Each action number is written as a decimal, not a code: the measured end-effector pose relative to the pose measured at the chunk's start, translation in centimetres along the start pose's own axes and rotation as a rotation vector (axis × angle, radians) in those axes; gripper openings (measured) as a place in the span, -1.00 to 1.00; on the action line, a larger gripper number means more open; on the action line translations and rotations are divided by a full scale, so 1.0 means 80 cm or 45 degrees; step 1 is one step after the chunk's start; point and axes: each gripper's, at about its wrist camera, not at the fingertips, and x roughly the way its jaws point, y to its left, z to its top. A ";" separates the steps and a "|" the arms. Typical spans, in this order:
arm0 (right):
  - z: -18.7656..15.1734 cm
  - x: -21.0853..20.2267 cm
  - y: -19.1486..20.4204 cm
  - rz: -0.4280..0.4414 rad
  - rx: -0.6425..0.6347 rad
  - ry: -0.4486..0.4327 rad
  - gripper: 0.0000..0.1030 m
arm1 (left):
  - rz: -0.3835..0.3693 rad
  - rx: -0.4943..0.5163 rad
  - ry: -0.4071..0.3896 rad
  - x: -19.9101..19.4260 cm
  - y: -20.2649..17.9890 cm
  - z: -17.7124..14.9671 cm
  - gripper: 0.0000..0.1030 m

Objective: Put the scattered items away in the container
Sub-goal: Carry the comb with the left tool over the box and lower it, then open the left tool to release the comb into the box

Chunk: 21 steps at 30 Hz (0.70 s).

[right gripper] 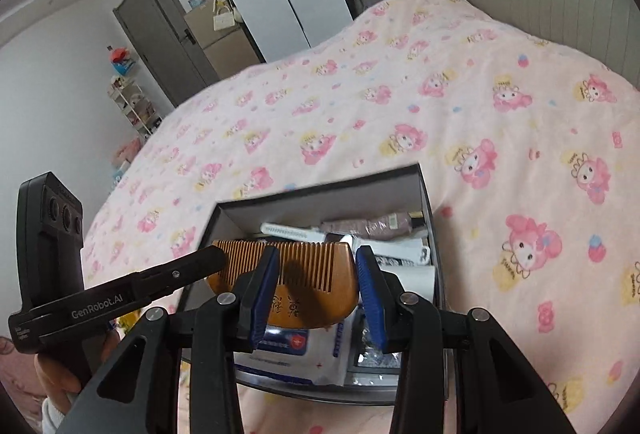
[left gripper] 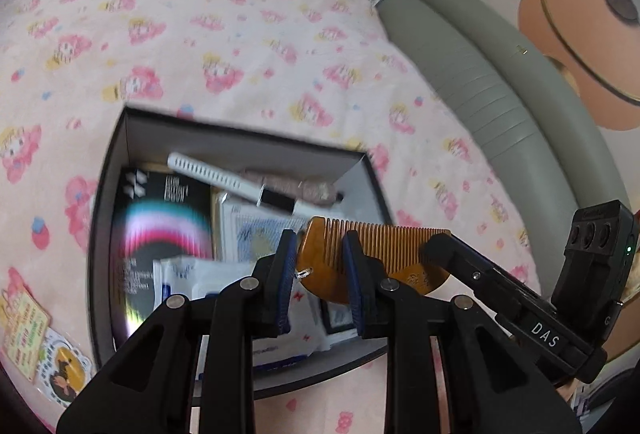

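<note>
The left gripper (left gripper: 319,248) and right gripper (right gripper: 316,256) sit partly spread round the comb (left gripper: 384,248), real grip unclear, so lower it slowly inside the box's (left gripper: 240,132) near edge.

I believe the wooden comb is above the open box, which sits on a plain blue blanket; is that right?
Not quite: the blanket is pink with cartoon figures, not plain blue, as the right wrist view shows. The wooden comb is indeed above the open box.
</note>
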 end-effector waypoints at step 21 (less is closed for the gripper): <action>-0.074 0.049 -0.005 -0.263 -0.123 0.132 -0.29 | 0.247 0.009 0.164 0.061 0.029 -0.060 -0.53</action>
